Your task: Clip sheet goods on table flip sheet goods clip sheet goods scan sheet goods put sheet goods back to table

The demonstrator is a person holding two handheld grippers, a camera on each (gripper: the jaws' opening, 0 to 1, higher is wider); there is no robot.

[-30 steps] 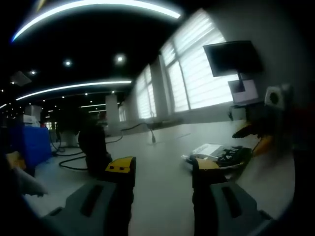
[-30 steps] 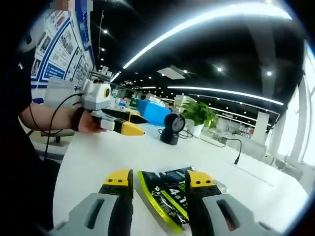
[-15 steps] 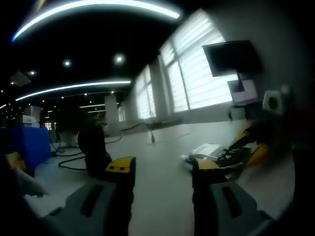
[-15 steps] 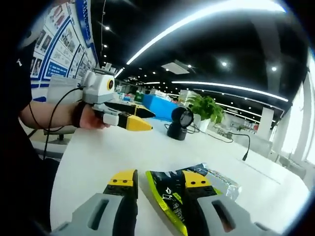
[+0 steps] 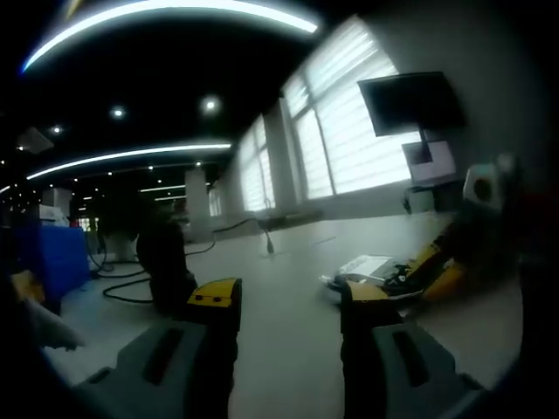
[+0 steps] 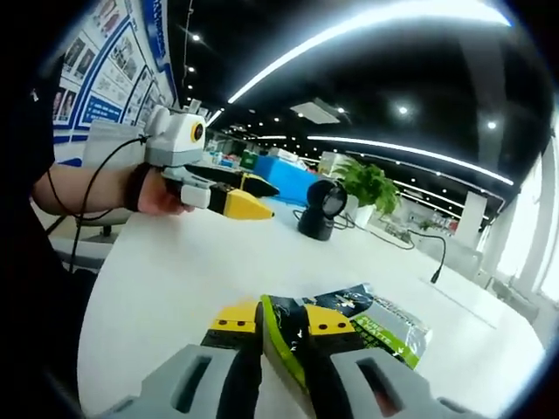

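A flat green and black packet [image 6: 376,321] lies on the white table [image 6: 166,271]. Its near edge stands between the jaws of my right gripper [image 6: 281,319], which is shut on it. In the left gripper view the packet [image 5: 369,266] lies at the right, with the right gripper [image 5: 430,266] down on it. My left gripper [image 5: 291,297] is open over the table with nothing between its jaws. A hand holds the left gripper [image 6: 253,196] above the table at the far left of the right gripper view, well apart from the packet.
A black scanner on a stand [image 6: 323,209] sits beyond the packet, with a green plant [image 6: 367,188] and a gooseneck cable [image 6: 434,260] behind. The scanner [image 5: 166,262] stands left of the left jaws. A monitor [image 5: 410,100] hangs at the upper right.
The right jaws have closed onto the packet's near edge, and the right gripper has come lower and closer to it. The left gripper has stayed open and still.
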